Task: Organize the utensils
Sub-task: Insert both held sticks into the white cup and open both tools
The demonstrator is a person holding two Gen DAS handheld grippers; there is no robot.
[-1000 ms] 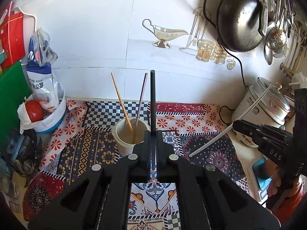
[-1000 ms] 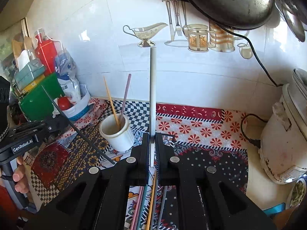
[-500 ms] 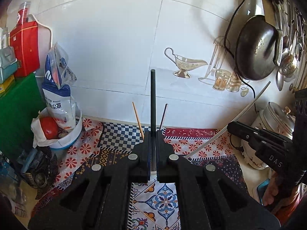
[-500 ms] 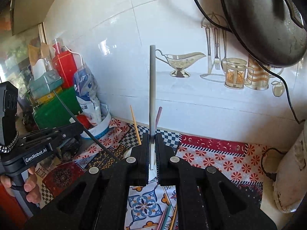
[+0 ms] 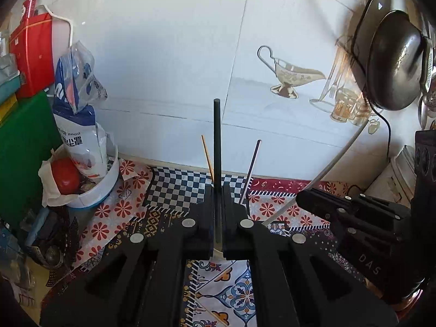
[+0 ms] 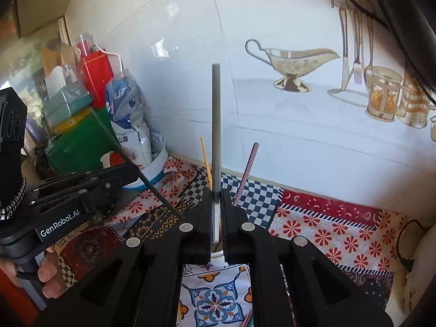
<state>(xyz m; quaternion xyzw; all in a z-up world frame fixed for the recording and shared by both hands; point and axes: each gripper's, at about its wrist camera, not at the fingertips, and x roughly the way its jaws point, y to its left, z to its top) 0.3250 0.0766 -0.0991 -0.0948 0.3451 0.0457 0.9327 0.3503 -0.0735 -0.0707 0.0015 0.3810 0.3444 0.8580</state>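
Tongs of both hands are clamped on chopsticks: the left tongs (image 5: 217, 215) grip a black chopstick (image 5: 217, 141), the right tongs (image 6: 215, 218) a grey chopstick (image 6: 215, 125), both upright above the counter (image 6: 327, 226). This seems the carrying step; the cup (image 6: 216, 253) sits almost hidden just under the tongs, so next each stick must tip down into it beside the orange chopstick (image 6: 205, 160).

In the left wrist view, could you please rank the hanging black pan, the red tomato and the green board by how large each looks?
1. green board, partly cut off by the frame edge
2. hanging black pan
3. red tomato

Fisheye distortion and differing distances make true sizes uncertain.
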